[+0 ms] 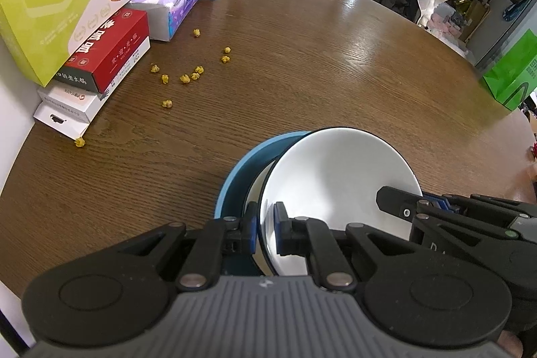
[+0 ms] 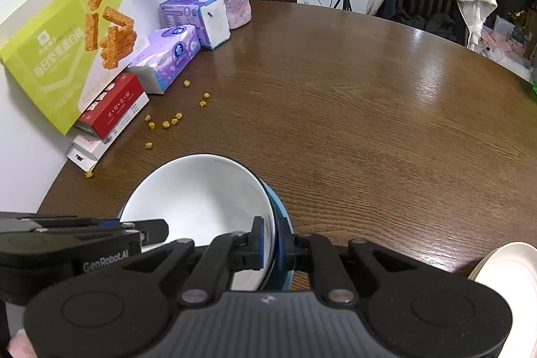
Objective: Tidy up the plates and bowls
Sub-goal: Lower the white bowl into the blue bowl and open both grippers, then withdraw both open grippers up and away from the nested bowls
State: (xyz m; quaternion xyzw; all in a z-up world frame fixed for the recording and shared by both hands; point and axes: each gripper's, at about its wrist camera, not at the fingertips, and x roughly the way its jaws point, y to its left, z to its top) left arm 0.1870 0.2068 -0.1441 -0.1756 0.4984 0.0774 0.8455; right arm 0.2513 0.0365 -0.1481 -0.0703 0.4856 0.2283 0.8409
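Both the left gripper point(image 1: 266, 223) and right gripper point(image 2: 272, 244) pinch the white bowl's point(image 1: 339, 176) rim, tilted (seemingly) inside a blue bowl point(image 1: 241, 170)

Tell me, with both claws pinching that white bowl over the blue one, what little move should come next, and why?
Probably lower it a little until it sits level. The white bowl is tilted inside the blue bowl, with the left gripper and the right gripper each clamped on its rim on opposite sides. Letting go now might let it slide or clatter; once it sits nested, both could open.
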